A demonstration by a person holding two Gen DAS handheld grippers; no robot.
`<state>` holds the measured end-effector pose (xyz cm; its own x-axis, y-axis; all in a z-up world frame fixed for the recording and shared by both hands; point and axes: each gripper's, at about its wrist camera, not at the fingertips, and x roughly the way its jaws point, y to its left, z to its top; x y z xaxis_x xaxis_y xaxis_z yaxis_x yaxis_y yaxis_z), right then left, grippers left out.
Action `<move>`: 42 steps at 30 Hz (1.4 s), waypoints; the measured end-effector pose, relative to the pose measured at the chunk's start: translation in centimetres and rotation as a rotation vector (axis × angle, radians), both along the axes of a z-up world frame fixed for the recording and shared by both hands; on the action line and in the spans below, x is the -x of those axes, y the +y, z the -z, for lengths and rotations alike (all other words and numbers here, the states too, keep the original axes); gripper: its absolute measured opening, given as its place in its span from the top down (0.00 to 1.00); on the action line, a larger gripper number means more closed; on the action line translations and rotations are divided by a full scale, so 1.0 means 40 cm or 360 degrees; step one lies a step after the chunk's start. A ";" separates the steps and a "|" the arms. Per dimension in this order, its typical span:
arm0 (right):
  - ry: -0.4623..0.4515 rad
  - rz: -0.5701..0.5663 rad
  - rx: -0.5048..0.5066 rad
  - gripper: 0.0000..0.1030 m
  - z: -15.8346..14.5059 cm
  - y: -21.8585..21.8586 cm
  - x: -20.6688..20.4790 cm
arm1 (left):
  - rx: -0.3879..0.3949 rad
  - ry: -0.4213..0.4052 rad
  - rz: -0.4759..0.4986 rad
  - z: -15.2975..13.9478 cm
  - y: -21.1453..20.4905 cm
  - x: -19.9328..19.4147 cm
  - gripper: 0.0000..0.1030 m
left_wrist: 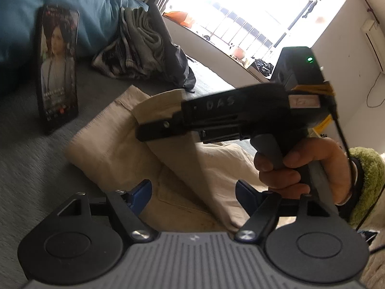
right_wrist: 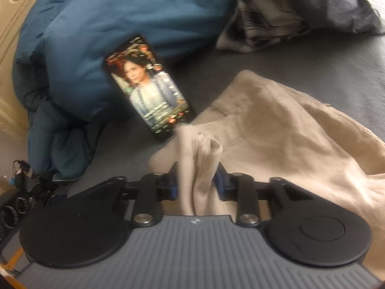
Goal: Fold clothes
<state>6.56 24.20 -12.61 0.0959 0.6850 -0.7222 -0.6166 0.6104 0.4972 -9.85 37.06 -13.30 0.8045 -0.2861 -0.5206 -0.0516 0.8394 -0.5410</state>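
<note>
A beige garment [left_wrist: 115, 151] [right_wrist: 288, 132] lies partly folded on the grey bed cover [left_wrist: 26, 159] [right_wrist: 312, 57]. My right gripper [right_wrist: 197, 183] has a bunched fold of this garment between its blue pads [right_wrist: 173, 184], and the cloth fills the gap and touches both. In the left wrist view the right gripper [left_wrist: 149, 122] hangs above the garment, with a strip of cloth draping down from its tip. A hand [left_wrist: 300, 166] in a green fleece sleeve holds it. My left gripper [left_wrist: 193, 192] is open low over the garment's near part, holding nothing.
A lit phone [left_wrist: 57, 72] [right_wrist: 146, 89] leans against a blue duvet [left_wrist: 72, 0] [right_wrist: 108, 24] just left of the garment. A pile of dark grey clothes [left_wrist: 144, 48] [right_wrist: 276, 12] lies behind it. A bright barred window [left_wrist: 240, 19] is beyond the bed.
</note>
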 end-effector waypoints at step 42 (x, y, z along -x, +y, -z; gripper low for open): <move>-0.0441 -0.0485 0.0105 0.98 -0.043 0.024 0.049 | 0.0360 -0.0013 -0.0432 0.093 0.189 0.006 0.89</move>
<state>4.61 25.17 -10.91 0.0928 0.6653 -0.7408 -0.8790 0.4042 0.2529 -10.08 44.63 -17.02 0.8710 -0.1685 -0.4615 -0.2512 0.6545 -0.7131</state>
